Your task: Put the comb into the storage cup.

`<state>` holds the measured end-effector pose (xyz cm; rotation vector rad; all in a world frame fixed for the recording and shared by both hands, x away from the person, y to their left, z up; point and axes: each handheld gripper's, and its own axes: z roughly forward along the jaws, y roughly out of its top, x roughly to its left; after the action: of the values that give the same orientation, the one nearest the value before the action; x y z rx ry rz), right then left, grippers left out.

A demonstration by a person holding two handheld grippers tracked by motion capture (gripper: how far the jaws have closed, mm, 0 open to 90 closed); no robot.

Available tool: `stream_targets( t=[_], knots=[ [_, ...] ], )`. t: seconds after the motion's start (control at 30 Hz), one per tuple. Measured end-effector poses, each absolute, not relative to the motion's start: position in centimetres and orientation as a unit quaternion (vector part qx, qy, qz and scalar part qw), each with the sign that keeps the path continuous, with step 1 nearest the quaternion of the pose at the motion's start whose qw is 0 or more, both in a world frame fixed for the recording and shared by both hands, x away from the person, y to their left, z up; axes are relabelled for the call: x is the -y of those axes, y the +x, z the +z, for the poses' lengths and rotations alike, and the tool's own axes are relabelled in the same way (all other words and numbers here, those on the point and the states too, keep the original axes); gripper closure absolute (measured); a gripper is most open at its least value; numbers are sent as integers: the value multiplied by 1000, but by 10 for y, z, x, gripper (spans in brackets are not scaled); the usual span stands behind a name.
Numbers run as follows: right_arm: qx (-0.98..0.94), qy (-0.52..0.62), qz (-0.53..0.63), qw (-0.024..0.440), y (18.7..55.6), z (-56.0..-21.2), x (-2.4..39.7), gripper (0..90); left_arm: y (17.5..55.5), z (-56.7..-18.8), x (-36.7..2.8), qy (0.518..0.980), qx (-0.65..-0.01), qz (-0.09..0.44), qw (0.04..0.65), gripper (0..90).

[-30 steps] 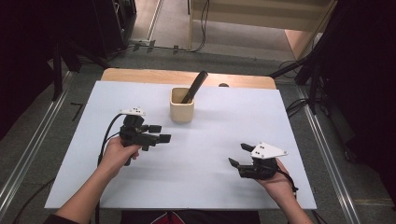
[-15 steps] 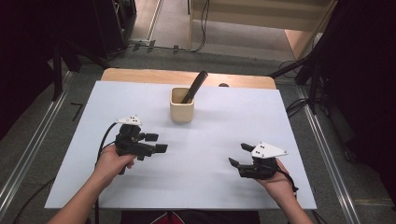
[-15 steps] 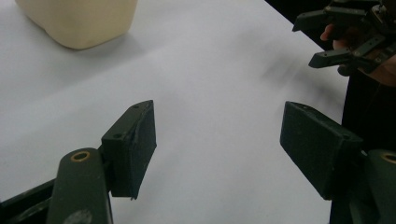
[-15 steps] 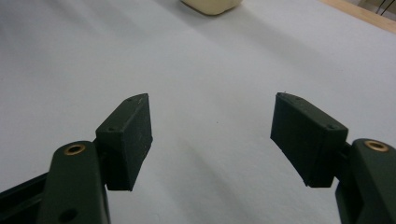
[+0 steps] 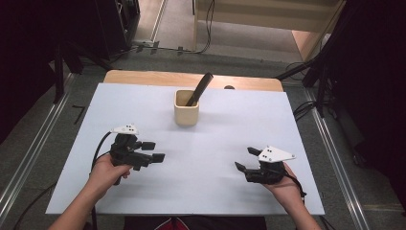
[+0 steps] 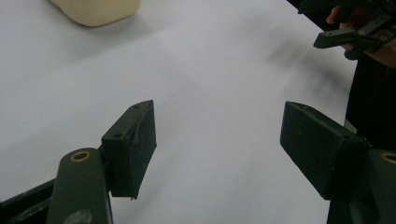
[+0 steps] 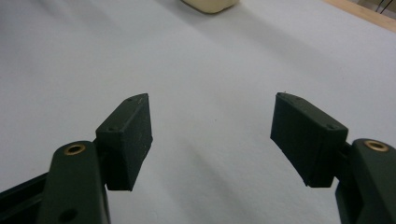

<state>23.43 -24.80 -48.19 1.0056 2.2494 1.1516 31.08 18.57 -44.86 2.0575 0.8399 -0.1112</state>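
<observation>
A cream square cup stands at the back middle of the white table sheet, with a dark long tool leaning out of it. My left gripper hovers at the front left, open, pointing right, nothing between its fingers. My right gripper rests at the front right, open and empty, pointing left. In the left gripper view the cup sits at the top left and the right gripper at the top right. The cup shows at the top edge of the right gripper view.
The wooden table edge runs behind the sheet. Metal rails flank both sides on the floor, with cables and dark stands around. The sheet between the two grippers is bare.
My left gripper has drawn back toward the front left of the table, away from the cup. The right gripper has stayed where it was.
</observation>
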Motion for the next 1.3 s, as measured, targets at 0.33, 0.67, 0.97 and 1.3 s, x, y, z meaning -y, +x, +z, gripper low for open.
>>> stream_targets(
  t=[0.33,0.67,0.97,1.3],
  knots=[
    [-808,360,416,210,234,-482,248,274,304,-450,-197,834,-345,-29,430,279],
    [-807,360,417,214,234,-481,249,274,298,-449,-209,831,-353,-18,429,279],
    [-807,361,417,213,234,-482,249,274,294,-451,-220,831,-364,-11,420,279],
    [-808,361,415,212,234,-482,249,274,293,-455,-228,831,-372,-13,414,279]
  ],
)
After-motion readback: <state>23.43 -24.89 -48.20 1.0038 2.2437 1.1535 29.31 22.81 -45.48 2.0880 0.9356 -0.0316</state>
